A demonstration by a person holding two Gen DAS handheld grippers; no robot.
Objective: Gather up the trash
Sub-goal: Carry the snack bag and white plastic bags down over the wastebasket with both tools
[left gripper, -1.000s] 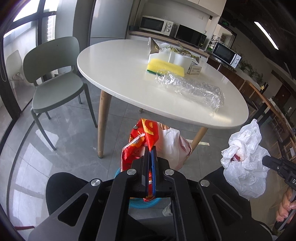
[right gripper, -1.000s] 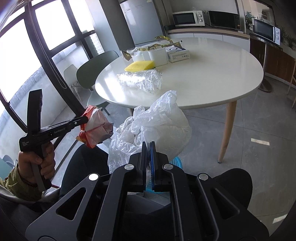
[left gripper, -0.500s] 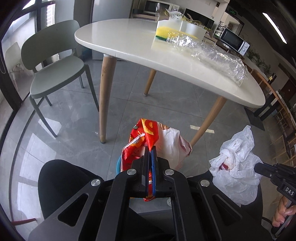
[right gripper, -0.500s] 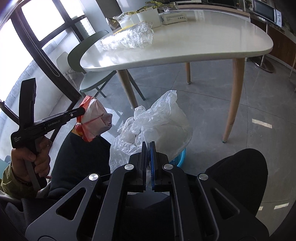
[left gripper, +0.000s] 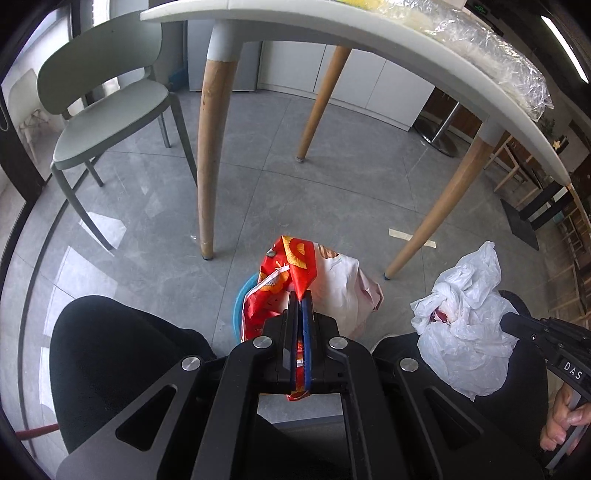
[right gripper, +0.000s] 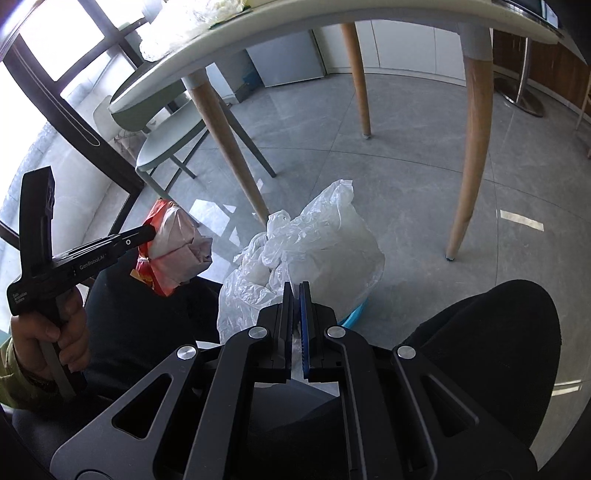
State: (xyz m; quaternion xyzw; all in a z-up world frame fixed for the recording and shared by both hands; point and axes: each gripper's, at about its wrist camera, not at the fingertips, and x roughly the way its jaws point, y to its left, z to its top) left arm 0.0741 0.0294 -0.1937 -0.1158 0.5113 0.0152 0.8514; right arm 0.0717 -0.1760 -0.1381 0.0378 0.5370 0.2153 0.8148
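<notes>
My left gripper (left gripper: 300, 295) is shut on a red and orange snack bag (left gripper: 286, 273) with a pale wrapper (left gripper: 343, 284) bunched in it. The same bag (right gripper: 173, 251) shows at the left of the right wrist view, pinched by the left gripper (right gripper: 147, 232). My right gripper (right gripper: 295, 288) is shut on a crumpled white plastic bag (right gripper: 317, 243), also seen at the right of the left wrist view as the white bag (left gripper: 465, 321). Both bundles hang over a blue bin (left gripper: 242, 295), whose rim (right gripper: 356, 312) peeks out beneath them, between the person's black-clad knees.
A white round table (left gripper: 369, 33) on wooden legs (left gripper: 208, 158) stands just ahead, with clear plastic wrap (left gripper: 491, 55) on top. A pale green chair (left gripper: 107, 107) stands to the left on the grey tiled floor. Window frames (right gripper: 59, 96) lie at the left.
Both grippers have sunk with their bags still held, from above the tabletop to below its edge. The table now looms overhead and the floor and blue bin are nearer.
</notes>
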